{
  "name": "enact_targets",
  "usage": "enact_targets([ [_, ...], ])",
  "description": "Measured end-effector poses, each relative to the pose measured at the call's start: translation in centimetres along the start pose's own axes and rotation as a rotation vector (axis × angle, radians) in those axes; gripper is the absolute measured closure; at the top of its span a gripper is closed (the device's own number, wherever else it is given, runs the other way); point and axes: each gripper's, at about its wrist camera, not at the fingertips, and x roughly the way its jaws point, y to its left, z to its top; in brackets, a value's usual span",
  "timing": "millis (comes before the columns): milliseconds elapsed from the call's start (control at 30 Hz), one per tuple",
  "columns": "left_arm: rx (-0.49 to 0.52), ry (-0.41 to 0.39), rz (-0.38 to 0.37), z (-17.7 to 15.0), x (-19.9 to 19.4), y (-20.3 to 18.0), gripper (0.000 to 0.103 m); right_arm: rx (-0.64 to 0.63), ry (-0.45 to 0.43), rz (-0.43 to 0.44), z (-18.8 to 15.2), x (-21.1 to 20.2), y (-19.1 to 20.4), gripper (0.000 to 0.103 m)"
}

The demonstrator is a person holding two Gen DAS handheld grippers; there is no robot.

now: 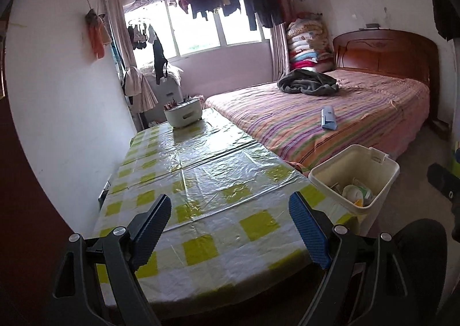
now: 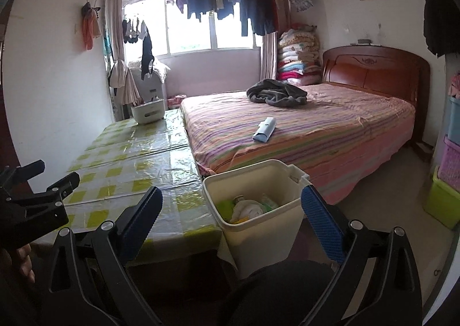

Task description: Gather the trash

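A cream trash bin [image 1: 373,182] stands on the floor between the table and the bed, with white and green trash [image 1: 356,192] inside. It also shows in the right wrist view [image 2: 264,228] with the trash [image 2: 247,208] in it. My left gripper [image 1: 230,205] is open and empty above the near end of the table. My right gripper [image 2: 230,202] is open and empty, hovering just before the bin. The left gripper also shows at the left of the right wrist view [image 2: 57,172].
The table [image 1: 201,170] has a green-checked plastic cloth, with a white basket [image 1: 184,116] at its far end. A striped bed [image 2: 316,130] holds a dark blanket [image 2: 276,93] and a light blue packet [image 2: 264,129]. Coloured storage boxes [image 2: 448,182] stand at the right.
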Motion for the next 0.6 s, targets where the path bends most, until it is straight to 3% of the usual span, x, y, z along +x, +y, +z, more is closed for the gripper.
enact_targets([
  [333,-0.004,-0.003,-0.004,-0.5,-0.9,0.5,0.021,-0.032,0.010,0.080,0.2,-0.9,2.4,0.007],
  [600,-0.008,-0.001,0.005,-0.6,-0.9,0.5,0.021,-0.069,-0.020,0.071,1.1,-1.4,2.2,0.007],
])
